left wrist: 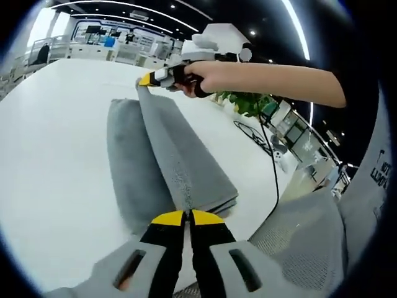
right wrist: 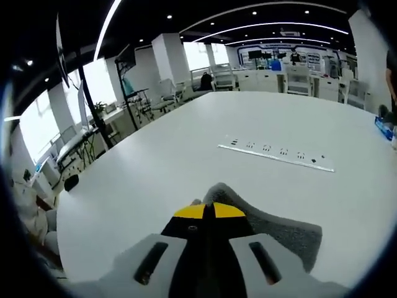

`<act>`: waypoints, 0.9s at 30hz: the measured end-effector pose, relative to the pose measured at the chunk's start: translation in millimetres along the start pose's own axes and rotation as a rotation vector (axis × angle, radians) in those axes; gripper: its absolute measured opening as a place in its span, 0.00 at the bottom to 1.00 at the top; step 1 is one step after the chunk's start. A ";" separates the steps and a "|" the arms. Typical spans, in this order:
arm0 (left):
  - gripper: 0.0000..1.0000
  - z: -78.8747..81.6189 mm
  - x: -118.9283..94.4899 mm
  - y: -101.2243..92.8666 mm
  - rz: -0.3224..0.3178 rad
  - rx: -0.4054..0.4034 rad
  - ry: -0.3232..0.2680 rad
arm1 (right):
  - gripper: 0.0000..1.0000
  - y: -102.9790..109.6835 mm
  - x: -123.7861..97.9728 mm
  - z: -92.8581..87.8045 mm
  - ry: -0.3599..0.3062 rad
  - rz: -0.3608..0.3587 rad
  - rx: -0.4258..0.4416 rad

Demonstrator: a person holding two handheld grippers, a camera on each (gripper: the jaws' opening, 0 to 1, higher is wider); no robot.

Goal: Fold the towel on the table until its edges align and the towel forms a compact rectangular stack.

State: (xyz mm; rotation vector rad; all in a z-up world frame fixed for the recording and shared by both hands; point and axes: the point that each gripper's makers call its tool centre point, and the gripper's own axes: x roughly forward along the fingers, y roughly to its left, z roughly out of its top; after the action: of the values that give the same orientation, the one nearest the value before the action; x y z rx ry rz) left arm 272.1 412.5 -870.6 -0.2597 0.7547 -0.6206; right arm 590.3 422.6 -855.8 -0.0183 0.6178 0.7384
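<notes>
Now both tools, left (left wrist: 187,216) and right (right wrist: 209,211), pinch the towel's (left wrist: 186,155) opposite ends.

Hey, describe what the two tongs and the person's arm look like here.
Both tongs, left tongs and right tongs, have black jaws with yellow tips on light grey bodies with slotted openings. The right tongs carry a white housing on top and trail a black cable. The forearm is bare, with no sleeve.
</notes>
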 end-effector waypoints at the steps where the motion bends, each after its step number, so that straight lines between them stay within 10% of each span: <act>1: 0.03 -1.5 -0.4 1.9 0.012 -0.009 0.009 | 0.00 1.5 3.5 -2.0 0.006 0.002 -0.005; 27: 0.02 -23.6 -0.8 22.3 0.116 -0.093 0.102 | 0.07 6.7 39.3 -35.3 0.108 0.073 -0.162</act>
State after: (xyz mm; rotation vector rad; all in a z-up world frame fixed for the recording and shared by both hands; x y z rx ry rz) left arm 264.6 430.6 -896.5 -0.2688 0.8920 -0.4922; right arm 590.0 444.1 -904.5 -0.1864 0.6625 0.8607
